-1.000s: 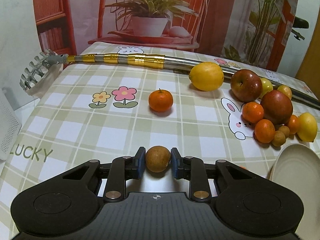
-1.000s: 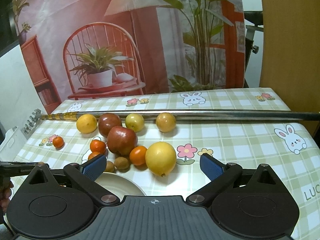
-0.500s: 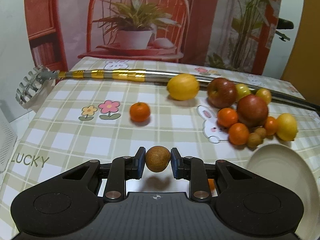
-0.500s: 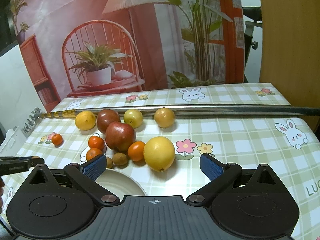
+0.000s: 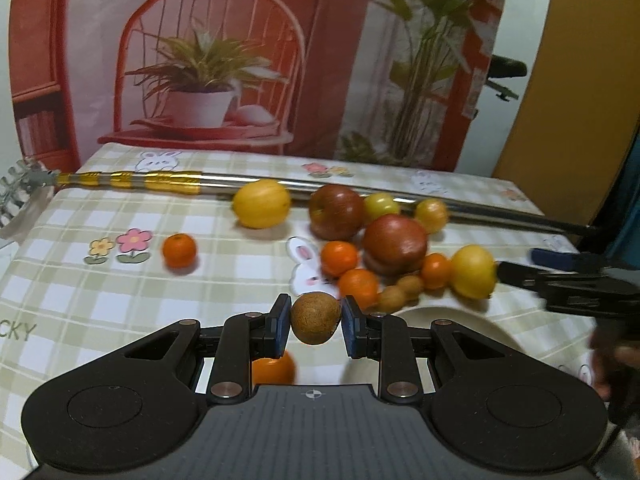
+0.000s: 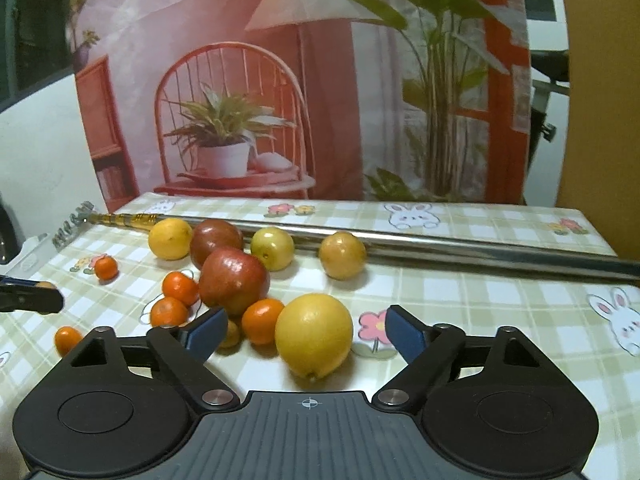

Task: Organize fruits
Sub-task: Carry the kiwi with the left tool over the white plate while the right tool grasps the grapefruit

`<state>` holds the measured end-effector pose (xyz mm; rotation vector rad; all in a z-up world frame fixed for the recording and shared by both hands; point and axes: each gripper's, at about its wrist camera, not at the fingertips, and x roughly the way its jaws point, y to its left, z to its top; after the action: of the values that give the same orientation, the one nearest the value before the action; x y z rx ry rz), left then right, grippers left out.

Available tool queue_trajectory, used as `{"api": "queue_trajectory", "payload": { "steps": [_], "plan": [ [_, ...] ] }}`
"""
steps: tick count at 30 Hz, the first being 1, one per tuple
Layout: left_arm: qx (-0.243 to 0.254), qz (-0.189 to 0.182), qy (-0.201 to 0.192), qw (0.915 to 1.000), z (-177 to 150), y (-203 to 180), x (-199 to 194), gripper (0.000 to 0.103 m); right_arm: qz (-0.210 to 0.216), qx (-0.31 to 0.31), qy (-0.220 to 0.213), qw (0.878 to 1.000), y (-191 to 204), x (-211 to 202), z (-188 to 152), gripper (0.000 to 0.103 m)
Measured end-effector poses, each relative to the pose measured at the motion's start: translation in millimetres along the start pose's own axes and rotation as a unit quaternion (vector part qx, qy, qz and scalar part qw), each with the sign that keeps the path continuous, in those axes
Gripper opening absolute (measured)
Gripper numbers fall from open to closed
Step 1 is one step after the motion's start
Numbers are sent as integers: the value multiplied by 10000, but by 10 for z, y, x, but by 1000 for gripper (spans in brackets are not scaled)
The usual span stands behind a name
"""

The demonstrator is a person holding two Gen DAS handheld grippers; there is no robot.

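Observation:
My left gripper [image 5: 315, 317] is shut on a small brown kiwi [image 5: 315, 318], held above the table near the white plate [image 5: 460, 326]. A tangerine [image 5: 273, 369] lies below its fingers. My right gripper [image 6: 306, 330] stands open, with a large yellow lemon [image 6: 314, 335] between its blue pads and no contact. Behind it a pile holds two red apples [image 6: 233, 280], several tangerines [image 6: 181, 288], another lemon [image 6: 170, 239] and two yellow-green fruits [image 6: 273, 248]. A lone tangerine [image 5: 179, 250] sits left of the pile. The right gripper [image 5: 560, 276] shows at the left view's right edge.
A long metal pole with a gold-banded handle [image 5: 168, 181] and a rake head [image 5: 16, 192] lies across the back of the checked tablecloth [image 5: 100, 300]. The same pole [image 6: 480, 248] runs behind the fruit in the right view. A printed backdrop hangs behind the table.
My left gripper has carried the kiwi up and to the right, toward the plate. My right gripper has moved forward and lower, so the lemon now sits between its fingers.

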<state>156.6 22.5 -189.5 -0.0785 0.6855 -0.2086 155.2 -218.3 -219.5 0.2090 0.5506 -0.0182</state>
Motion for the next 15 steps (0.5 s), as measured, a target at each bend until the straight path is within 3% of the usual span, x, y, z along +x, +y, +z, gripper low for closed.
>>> {"api": "queue_trajectory", "payload": {
  "steps": [15],
  "plan": [
    [-22,-61,-30,10000,-95,-222,9,28,149,128,31,9998,-122,491,-100,64]
  ]
}}
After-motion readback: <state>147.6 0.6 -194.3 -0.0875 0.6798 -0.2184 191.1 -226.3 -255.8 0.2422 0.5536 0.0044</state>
